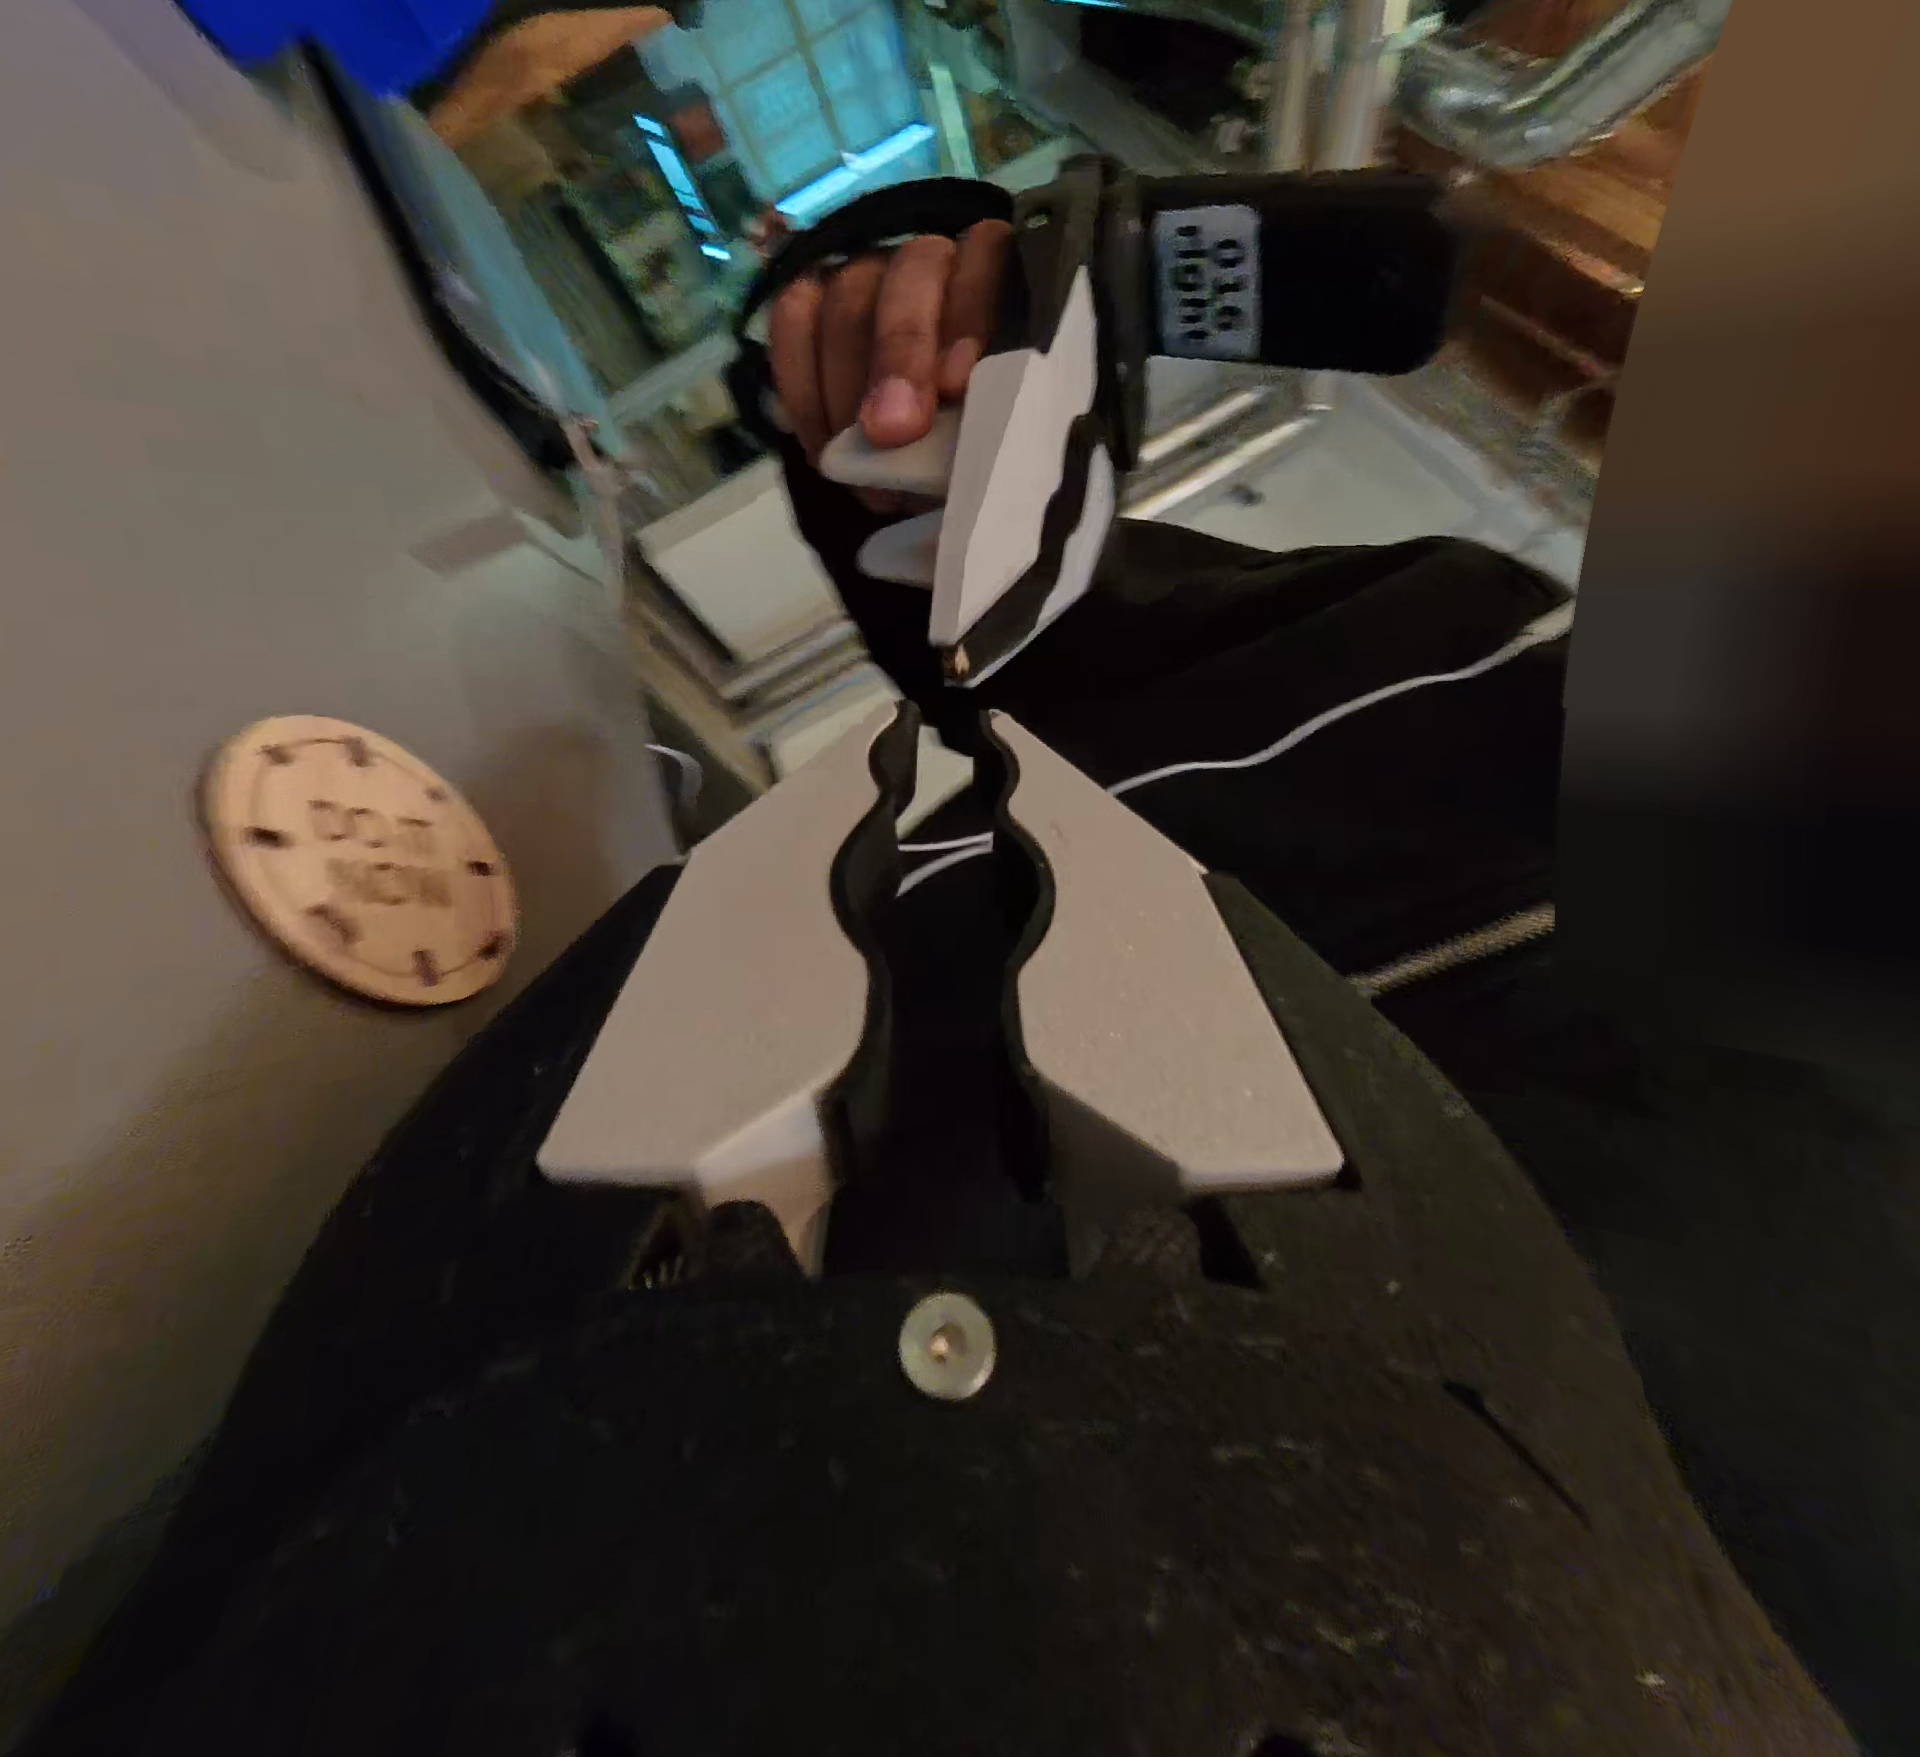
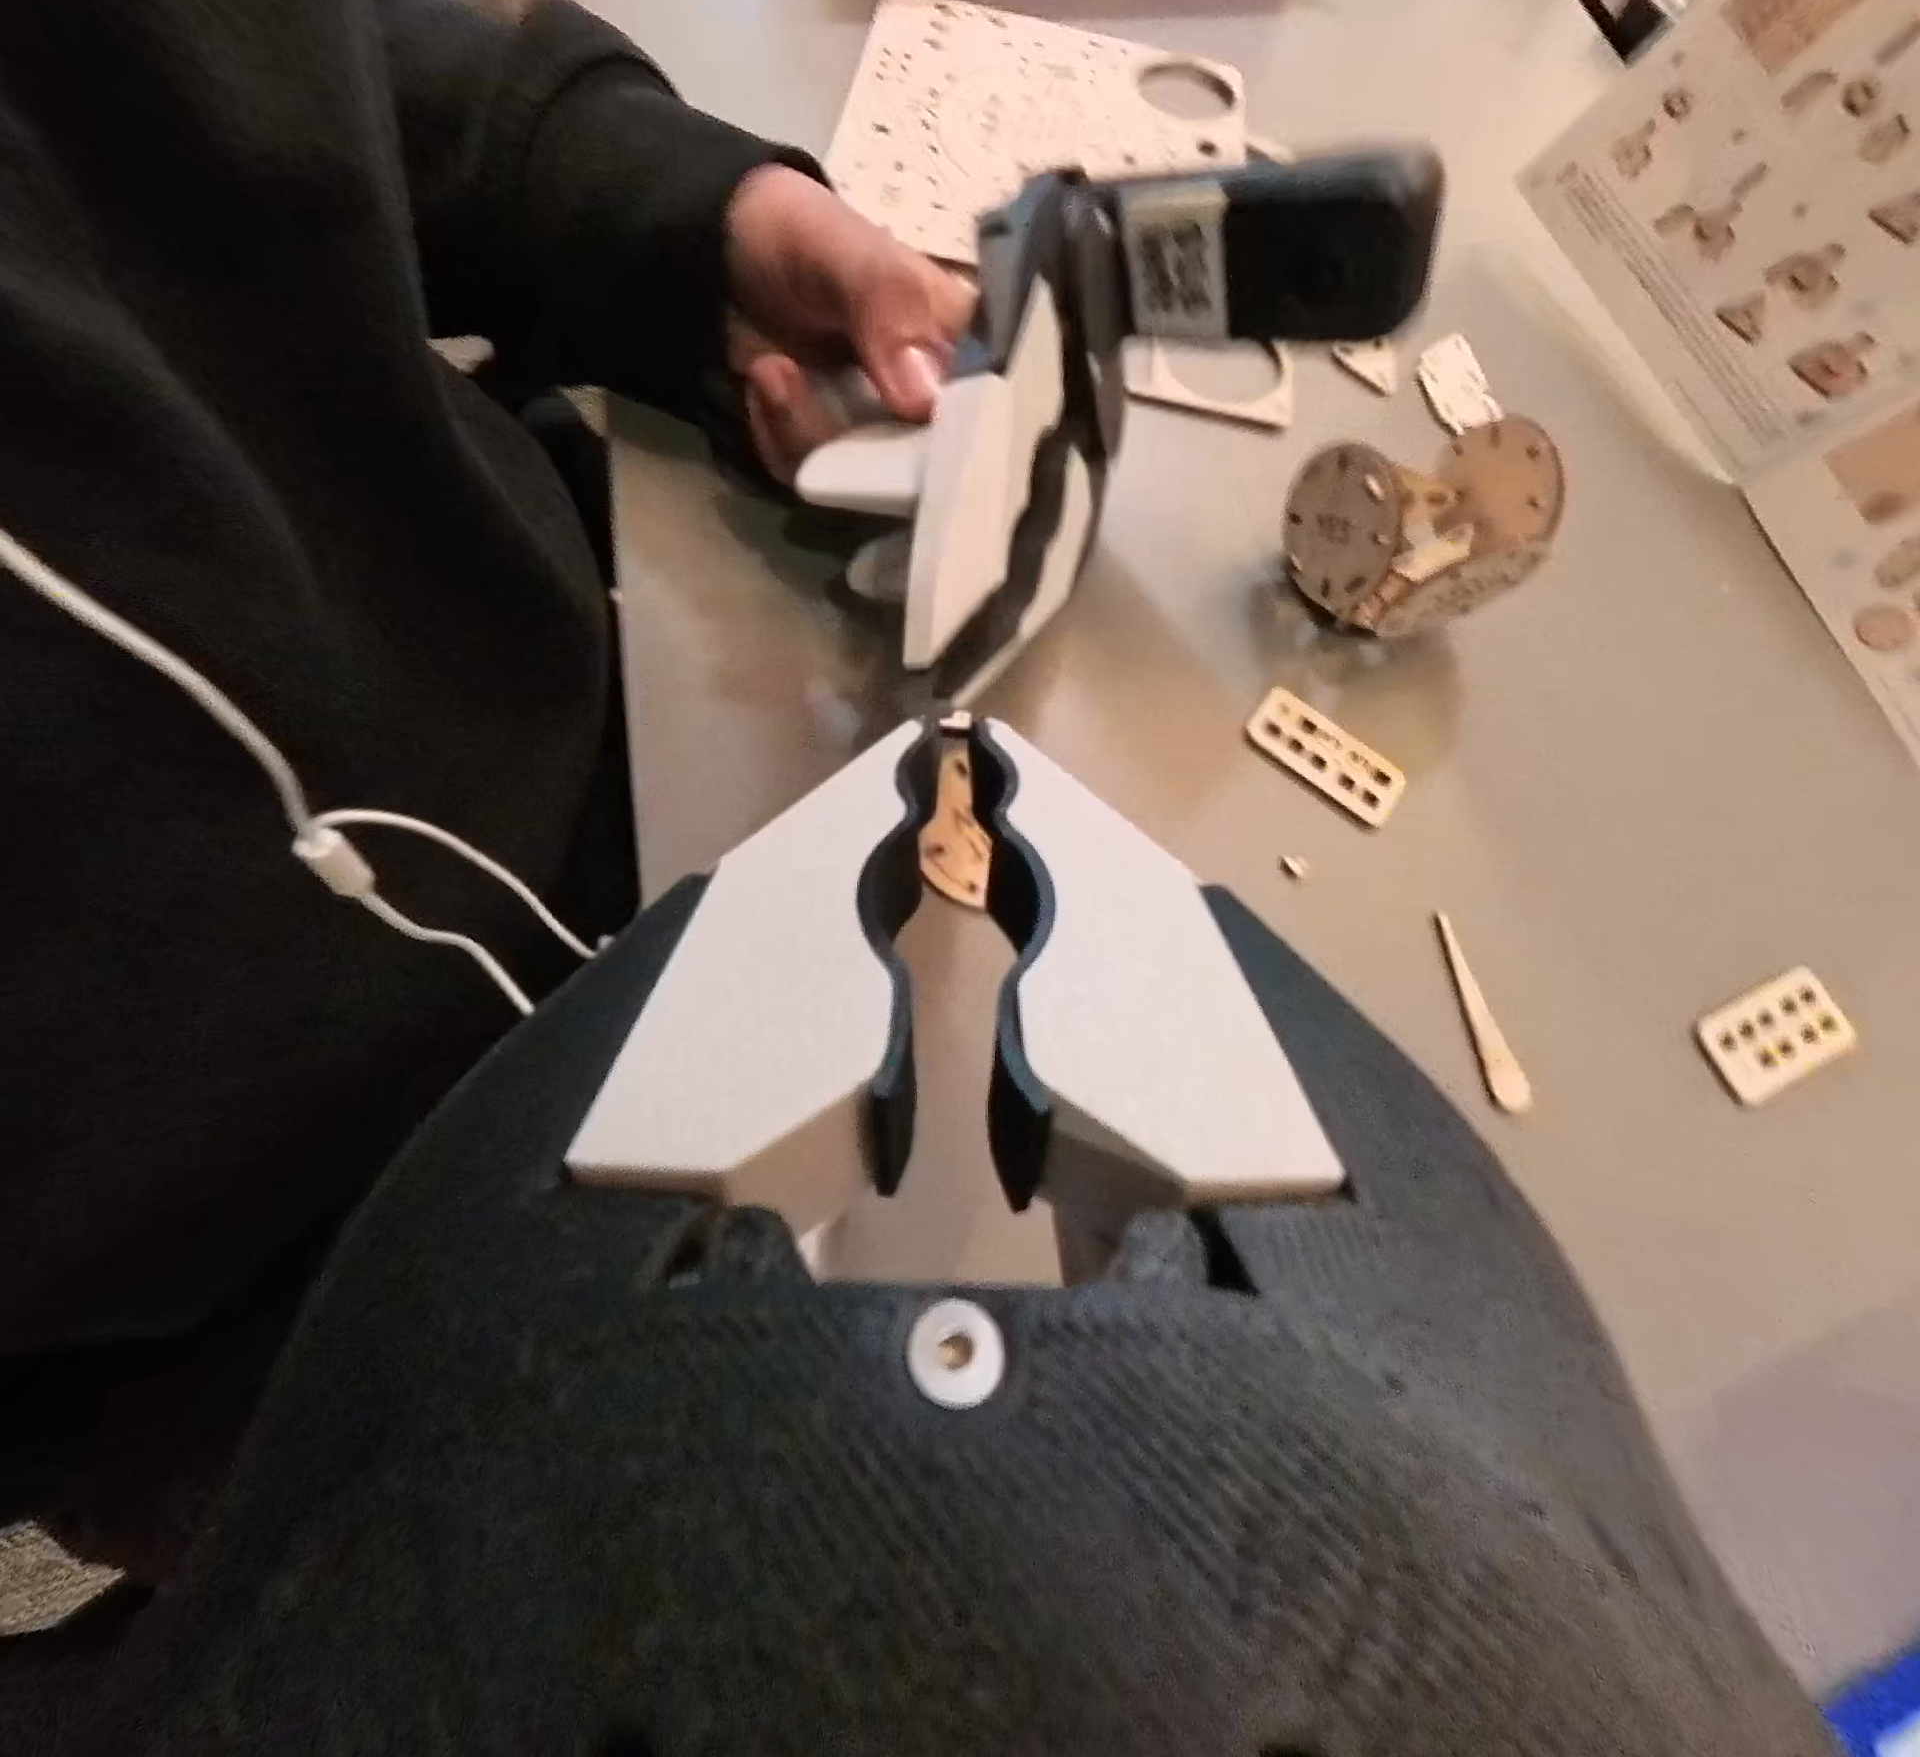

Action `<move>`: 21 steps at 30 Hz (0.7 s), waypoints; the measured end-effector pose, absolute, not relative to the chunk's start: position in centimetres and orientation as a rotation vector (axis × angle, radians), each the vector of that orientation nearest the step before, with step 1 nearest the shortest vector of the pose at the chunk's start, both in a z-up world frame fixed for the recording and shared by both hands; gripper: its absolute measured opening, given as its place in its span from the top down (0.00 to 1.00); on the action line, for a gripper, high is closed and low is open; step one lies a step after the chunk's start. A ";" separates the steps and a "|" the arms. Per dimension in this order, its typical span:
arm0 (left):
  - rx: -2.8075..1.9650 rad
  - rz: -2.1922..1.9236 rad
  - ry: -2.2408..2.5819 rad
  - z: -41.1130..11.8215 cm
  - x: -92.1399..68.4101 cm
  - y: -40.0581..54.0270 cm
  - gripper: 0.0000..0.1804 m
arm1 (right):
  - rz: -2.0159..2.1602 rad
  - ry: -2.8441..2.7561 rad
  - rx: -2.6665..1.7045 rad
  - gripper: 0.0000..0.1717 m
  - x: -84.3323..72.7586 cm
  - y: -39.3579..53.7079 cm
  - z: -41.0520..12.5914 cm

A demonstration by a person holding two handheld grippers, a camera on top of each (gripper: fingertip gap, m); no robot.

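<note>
Table carries a half-built wooden drum assembly and loose perforated strips; right gripper pinches a thin wooden disc piece edge-on, apparently for fitting, while left gripper sits slightly parted, empty.

Your left wrist camera is looking along its own fingers, tilted up and sideways over the grey table edge toward your torso and the room beyond. Your right wrist camera is looking down across the table from close above. Both views are sharing the tabletop, and each is catching the opposite gripper close ahead.
</note>
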State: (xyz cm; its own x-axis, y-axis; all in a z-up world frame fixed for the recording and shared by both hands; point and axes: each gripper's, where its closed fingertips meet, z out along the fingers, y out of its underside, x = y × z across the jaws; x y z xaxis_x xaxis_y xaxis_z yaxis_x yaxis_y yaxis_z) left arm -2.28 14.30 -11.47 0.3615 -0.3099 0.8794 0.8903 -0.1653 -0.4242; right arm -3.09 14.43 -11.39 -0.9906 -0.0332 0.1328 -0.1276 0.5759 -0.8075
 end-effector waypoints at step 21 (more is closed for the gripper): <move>-2.080 -0.296 -0.784 -21.0 -5.5 14.2 1.00 | 0.368 -3.062 -0.172 0.98 -5.1 15.8 -21.1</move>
State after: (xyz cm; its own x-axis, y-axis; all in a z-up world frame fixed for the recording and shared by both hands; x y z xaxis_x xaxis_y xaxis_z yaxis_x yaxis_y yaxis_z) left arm -5.46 14.18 -20.98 0.7737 0.4227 0.4720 0.6291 -0.4241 -0.6515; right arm -5.07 15.76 -21.08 -0.9924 0.1169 0.0390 0.1043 0.9654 -0.2389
